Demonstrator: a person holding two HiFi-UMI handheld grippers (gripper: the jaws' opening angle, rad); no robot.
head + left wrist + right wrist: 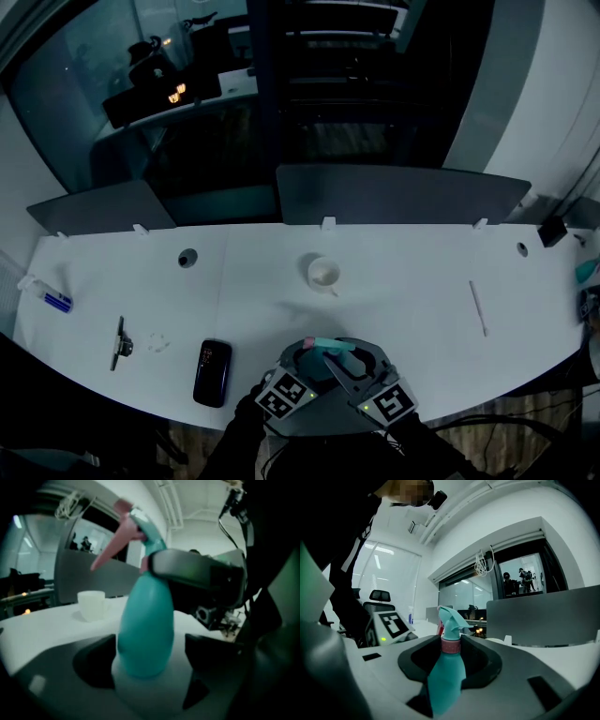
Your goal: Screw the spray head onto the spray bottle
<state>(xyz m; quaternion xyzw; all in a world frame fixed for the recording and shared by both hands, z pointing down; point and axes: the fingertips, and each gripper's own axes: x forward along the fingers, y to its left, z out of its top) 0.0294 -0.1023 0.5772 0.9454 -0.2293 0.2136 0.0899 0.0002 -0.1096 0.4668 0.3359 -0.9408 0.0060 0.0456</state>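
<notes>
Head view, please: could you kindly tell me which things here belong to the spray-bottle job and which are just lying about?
Part of the job: spray bottle, spray head, left gripper, right gripper.

Just lying about: cup, phone, thin stick, small blue-tipped item at far left.

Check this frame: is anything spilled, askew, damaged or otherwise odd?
Nothing stands out. The spray head looks straight on the spray bottle, with its pink collar at the neck, held by the right gripper. The cup stands upright on the desk, with no spill visible.
</notes>
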